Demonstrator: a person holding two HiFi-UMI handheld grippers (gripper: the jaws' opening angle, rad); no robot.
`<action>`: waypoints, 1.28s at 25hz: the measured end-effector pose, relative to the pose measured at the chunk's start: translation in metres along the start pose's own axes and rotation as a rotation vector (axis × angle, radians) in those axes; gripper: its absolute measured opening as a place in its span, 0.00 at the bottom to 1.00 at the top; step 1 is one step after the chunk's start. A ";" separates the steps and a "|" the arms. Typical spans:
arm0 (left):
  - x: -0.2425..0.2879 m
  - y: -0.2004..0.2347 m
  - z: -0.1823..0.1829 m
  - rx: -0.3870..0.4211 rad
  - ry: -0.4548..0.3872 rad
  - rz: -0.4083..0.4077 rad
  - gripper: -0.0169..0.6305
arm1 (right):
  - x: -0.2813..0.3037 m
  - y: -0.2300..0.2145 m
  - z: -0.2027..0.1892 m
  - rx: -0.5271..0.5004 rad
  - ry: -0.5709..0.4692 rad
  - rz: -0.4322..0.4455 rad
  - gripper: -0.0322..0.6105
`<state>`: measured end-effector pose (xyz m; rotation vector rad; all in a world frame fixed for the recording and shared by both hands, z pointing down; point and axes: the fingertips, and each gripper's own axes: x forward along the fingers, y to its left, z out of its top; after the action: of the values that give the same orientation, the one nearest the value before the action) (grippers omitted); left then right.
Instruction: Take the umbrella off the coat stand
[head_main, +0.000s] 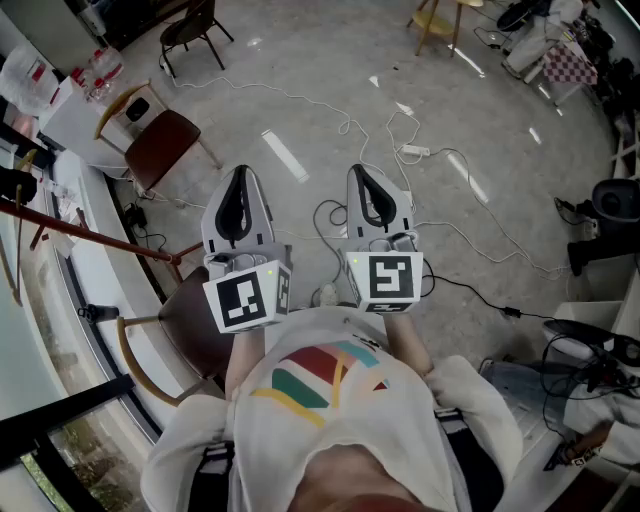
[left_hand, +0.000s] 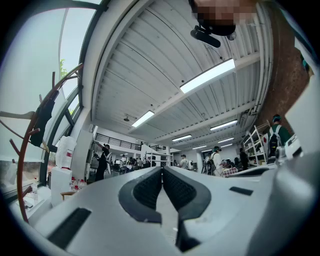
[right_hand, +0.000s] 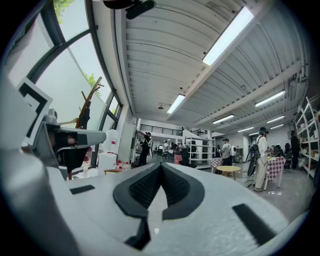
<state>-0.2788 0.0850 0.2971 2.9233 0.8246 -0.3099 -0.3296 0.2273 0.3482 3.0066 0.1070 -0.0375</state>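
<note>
The left gripper (head_main: 240, 180) and right gripper (head_main: 362, 175) are being held shut and empty, while the umbrella (left_hand: 44, 116) is apparently hanging on the stand (left_hand: 21, 170), well away to their left, so everything is remaining to do.

**Camera Placement**

Head view: mounted on the person's head and facing steeply down. The left claw (head_main: 241, 175) and right claw (head_main: 362, 172) sit close below it, with the floor (head_main: 480, 130) beyond.

Left gripper view: rides on the left claw (left_hand: 162, 170) and looks along its jaws, tilted slightly upward into the hall.

Right gripper view: rides on the right claw (right_hand: 161, 166) and faces level.

Both gripper views share the ceiling (left_hand: 150, 60) and the coat stand (left_hand: 35, 135) at their left side.
</note>
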 end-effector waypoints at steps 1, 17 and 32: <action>0.000 -0.001 0.000 0.000 0.002 0.000 0.04 | 0.000 -0.002 0.001 -0.001 -0.005 -0.004 0.05; 0.023 -0.008 -0.017 0.016 0.027 0.067 0.04 | 0.025 -0.019 -0.012 0.104 -0.026 0.107 0.05; 0.051 -0.004 -0.030 0.031 0.029 0.140 0.04 | 0.035 0.003 -0.025 0.129 0.005 0.345 0.05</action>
<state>-0.2333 0.1184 0.3151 3.0012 0.6190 -0.2715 -0.2938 0.2298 0.3728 3.1054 -0.4292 -0.0016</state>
